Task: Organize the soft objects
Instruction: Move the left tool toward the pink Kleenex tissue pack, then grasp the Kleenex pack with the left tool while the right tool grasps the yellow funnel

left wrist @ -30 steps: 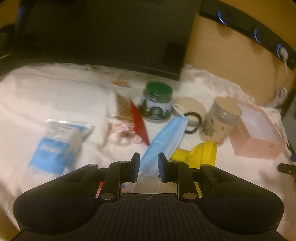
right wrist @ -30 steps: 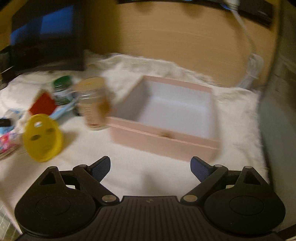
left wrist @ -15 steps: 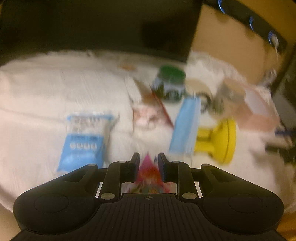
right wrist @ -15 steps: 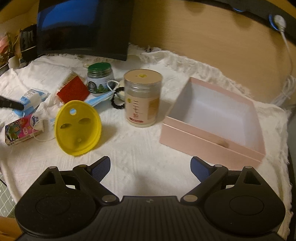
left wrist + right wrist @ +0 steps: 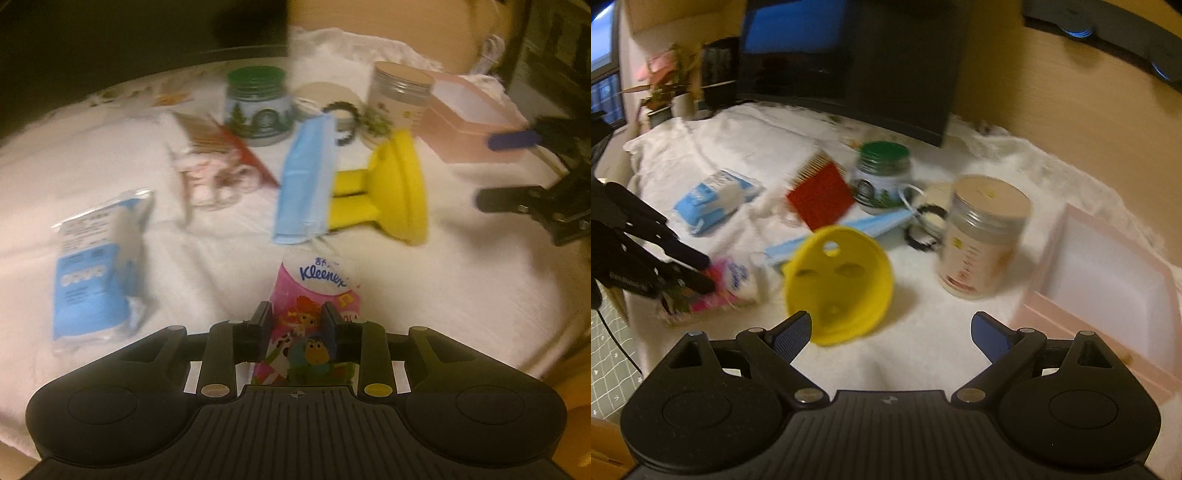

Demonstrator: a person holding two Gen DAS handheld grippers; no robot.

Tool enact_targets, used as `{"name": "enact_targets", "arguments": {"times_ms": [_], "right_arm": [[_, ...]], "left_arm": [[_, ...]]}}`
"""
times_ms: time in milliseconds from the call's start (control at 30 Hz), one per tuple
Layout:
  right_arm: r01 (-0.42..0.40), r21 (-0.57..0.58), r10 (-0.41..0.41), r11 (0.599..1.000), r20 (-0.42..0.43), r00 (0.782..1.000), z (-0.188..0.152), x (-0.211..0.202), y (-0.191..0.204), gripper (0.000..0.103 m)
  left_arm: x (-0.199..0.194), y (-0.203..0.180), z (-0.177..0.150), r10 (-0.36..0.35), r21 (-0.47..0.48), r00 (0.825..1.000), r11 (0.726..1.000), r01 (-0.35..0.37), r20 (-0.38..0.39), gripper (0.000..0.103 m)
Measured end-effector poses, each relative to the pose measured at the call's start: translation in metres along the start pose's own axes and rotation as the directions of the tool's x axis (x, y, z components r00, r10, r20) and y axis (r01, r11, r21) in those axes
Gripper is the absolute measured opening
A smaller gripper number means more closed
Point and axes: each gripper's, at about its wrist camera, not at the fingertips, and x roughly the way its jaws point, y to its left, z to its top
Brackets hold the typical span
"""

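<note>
Glossy plastic tissue pack [image 5: 317, 295], fuzzy white cloth [image 5: 461, 295], smooth yellow plastic funnel [image 5: 838, 284], matt pink box [image 5: 1108, 280]

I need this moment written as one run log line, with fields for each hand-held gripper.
left hand-held gripper: jaws just opened wider, astride Kleenex tissue pack | right hand-held gripper: open, empty, near yellow funnel | pink box: empty

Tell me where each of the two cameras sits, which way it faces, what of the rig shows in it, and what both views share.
Left wrist: sits on the left gripper, tilted down at the white cloth; its jaws, which have just been opening, flank the Kleenex pack. The right gripper shows at right.
Right wrist: sits on the right gripper, facing across the cloth toward the dark monitor; jaws wide, nothing between them. The left gripper shows at left.
Shared: yellow funnel, green-lidded jar, pink box, Kleenex pack.
</note>
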Motion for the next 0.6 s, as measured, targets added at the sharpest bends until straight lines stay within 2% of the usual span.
{"name": "enact_targets", "arguments": {"times_ms": [133, 233, 300, 400, 467, 500, 533, 567, 600], "right_arm": [[0.002, -0.023, -0.002, 1.0, 0.017, 1.0, 0.006, 0.004, 0.005, 0.094], [0.006, -0.005, -0.006, 1.0, 0.01, 1.0, 0.004, 0.005, 0.001, 0.094], [0.014, 0.015, -0.014, 1.0, -0.001, 1.0, 0.001, 0.005, -0.004, 0.094], [0.025, 0.043, -0.024, 0.999, -0.017, 1.0, -0.004, 0.005, -0.011, 0.094], [0.035, 0.051, -0.034, 0.998, -0.018, 0.999, -0.006, 0.003, -0.014, 0.094], [0.038, 0.052, -0.037, 0.998, -0.017, 0.999, -0.007, 0.002, -0.015, 0.094], [0.04, 0.054, -0.039, 0.998, -0.015, 0.999, -0.009, 0.0, -0.017, 0.094], [0.041, 0.056, -0.04, 0.998, -0.015, 0.999, -0.011, -0.002, -0.018, 0.094], [0.041, 0.057, -0.04, 0.997, -0.016, 0.999, -0.012, -0.003, -0.019, 0.094]], "left_arm": [[-0.009, -0.005, 0.001, -0.057, 0.011, 0.998, 0.998, 0.057, -0.001, 0.033], [-0.027, -0.003, 0.006, -0.052, -0.039, 0.997, 0.998, 0.055, 0.06, 0.032], [-0.034, -0.013, 0.009, -0.045, 0.005, 0.997, 0.999, 0.045, 0.069, 0.032], [-0.021, -0.037, 0.009, -0.039, 0.081, 0.999, 0.996, 0.038, 0.005, 0.032], [0.0, -0.053, 0.005, 0.021, 0.14, 0.998, 0.99, -0.012, -0.062, 0.032], [0.009, -0.061, 0.003, 0.058, 0.168, 0.995, 0.985, -0.045, -0.075, 0.035], [0.011, -0.066, 0.001, 0.078, 0.188, 0.995, 0.98, -0.066, -0.057, 0.043], [0.012, -0.07, 0.0, 0.083, 0.192, 0.995, 0.979, -0.071, -0.052, 0.048], [0.013, -0.072, 0.002, 0.074, 0.172, 0.996, 0.983, -0.063, -0.056, 0.058]]}}
